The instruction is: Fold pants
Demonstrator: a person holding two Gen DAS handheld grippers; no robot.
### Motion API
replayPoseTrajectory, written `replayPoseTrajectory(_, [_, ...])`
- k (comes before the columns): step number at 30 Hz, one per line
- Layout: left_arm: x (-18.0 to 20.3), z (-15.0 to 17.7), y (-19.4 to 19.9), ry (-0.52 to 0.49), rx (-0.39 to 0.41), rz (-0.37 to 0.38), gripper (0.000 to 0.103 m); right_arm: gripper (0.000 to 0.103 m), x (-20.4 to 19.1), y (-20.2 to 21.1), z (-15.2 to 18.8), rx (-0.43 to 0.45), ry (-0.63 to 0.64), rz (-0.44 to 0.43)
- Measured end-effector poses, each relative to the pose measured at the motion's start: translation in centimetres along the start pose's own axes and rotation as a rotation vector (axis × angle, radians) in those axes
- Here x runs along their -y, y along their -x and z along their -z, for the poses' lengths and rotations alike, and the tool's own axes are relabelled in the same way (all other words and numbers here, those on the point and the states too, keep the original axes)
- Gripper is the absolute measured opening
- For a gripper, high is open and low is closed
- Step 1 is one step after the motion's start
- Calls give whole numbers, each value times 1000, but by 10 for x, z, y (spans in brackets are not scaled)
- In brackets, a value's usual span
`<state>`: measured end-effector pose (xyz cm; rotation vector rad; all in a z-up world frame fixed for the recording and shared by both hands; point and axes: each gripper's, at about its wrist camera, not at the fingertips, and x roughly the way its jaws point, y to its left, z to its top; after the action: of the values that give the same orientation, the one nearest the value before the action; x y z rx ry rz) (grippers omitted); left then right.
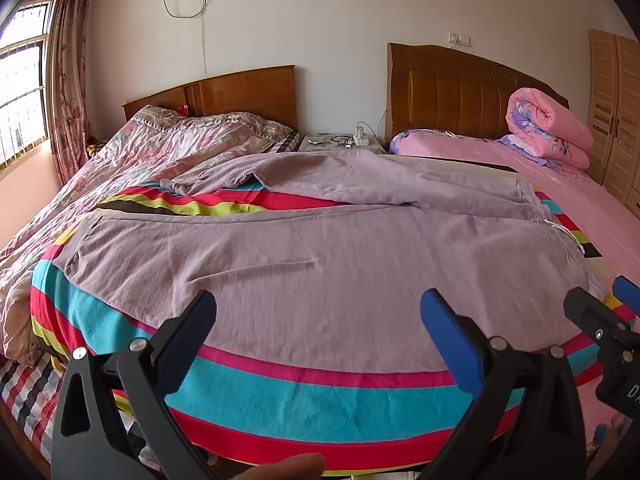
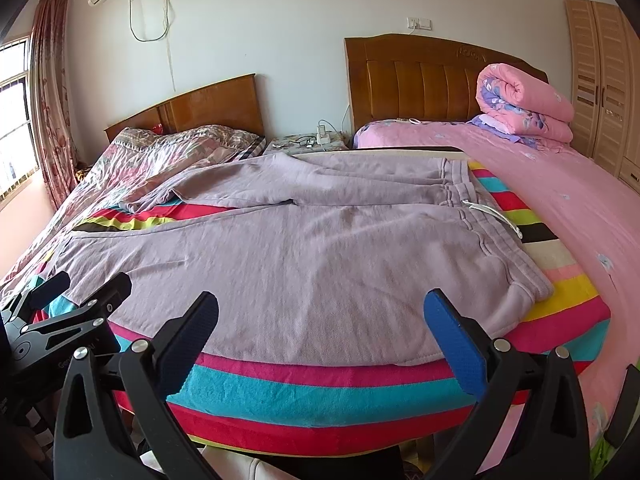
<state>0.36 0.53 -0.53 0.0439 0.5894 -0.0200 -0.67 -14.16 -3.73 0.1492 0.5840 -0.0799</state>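
Lilac sweatpants point(image 1: 304, 248) point(image 2: 304, 240) lie spread flat on a striped blanket point(image 1: 312, 400) point(image 2: 320, 396), waistband to the right with a white drawstring point(image 2: 496, 216), both legs running left. The far leg's end is rumpled point(image 2: 152, 200). My left gripper point(image 1: 318, 312) is open, hovering just above the near edge of the near leg, nothing between its fingers. My right gripper point(image 2: 322, 312) is open too, over the near edge closer to the waistband. Each gripper shows at the edge of the other's view: the right gripper point(image 1: 600, 304) and the left gripper point(image 2: 80, 288).
The blanket covers a board set across two beds: a floral quilt point(image 1: 132, 156) on the left bed, a pink sheet point(image 2: 560, 200) with a rolled pink quilt point(image 2: 524, 100) on the right. A nightstand point(image 1: 340, 142) stands between the headboards, a wardrobe point(image 2: 604, 80) at the right, a window point(image 1: 20, 92) at the left.
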Motion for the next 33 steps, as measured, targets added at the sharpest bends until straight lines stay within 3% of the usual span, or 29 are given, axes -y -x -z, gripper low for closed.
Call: replayPoseTrajectory(33, [1, 4, -1, 2, -10, 3, 102, 99, -3, -1, 7, -14, -10, -13])
